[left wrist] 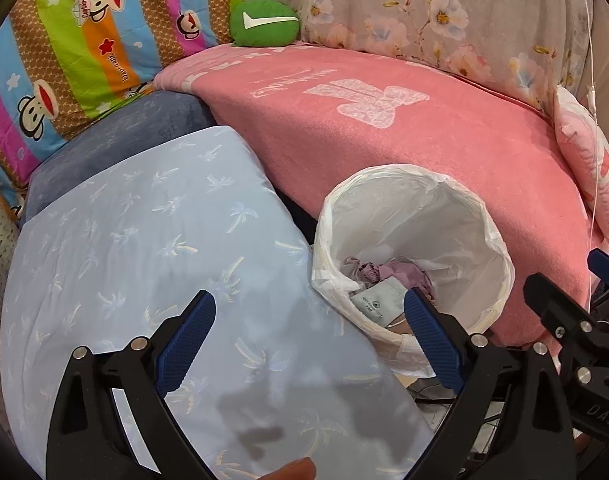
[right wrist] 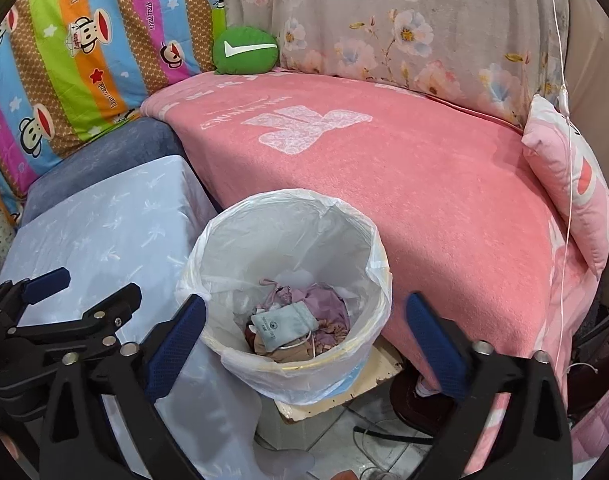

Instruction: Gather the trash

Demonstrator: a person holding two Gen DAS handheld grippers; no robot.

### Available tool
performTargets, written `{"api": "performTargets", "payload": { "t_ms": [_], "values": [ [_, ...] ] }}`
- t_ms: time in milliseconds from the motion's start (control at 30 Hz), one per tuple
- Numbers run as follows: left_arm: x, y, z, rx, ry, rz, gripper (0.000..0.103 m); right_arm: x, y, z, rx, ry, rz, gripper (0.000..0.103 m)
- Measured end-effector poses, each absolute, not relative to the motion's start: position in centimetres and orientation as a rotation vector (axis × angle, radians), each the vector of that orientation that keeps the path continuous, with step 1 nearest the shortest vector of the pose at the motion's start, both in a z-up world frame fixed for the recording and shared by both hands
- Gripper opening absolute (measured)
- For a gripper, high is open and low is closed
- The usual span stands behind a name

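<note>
Both tools, the left tool (left wrist: 308, 344) and right tool (right wrist: 304, 340), are wide open and hold nothing. The lined bin (right wrist: 292, 364) beside the pink sofa cover (right wrist: 424, 184) holds the trash (right wrist: 300, 316). I think 1 more search for trash comes next.

The striped monkey quilt (right wrist: 84, 52) reads, seemingly, "Paul frank"; hand-held gripper (left wrist: 596, 416) reads "DAS".

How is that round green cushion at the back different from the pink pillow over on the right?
The green cushion is round and one solid green with a white check mark, while the pink pillow is flatter, pale pink with darker pink patches. The green cushion sits at the back against the upright bedding; the pink pillow leans at the right edge of the pink blanket. Both rest on that blanket.
</note>
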State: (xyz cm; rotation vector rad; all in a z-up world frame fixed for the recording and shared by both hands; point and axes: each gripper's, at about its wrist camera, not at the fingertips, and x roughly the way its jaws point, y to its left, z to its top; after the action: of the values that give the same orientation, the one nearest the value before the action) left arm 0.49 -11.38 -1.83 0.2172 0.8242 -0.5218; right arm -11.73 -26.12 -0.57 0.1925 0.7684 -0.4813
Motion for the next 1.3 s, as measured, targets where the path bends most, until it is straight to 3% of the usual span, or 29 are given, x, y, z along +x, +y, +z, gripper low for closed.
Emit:
{"api": "performTargets", "payload": {
  "t_ms": [1300],
  "values": [
    [-0.5, -9.5, -1.9, 0.196, 0.841, -0.474, 0.094, -13.2, -24.4, -1.1, 0.132, 0.813, -0.517, 0.097]
  ]
}}
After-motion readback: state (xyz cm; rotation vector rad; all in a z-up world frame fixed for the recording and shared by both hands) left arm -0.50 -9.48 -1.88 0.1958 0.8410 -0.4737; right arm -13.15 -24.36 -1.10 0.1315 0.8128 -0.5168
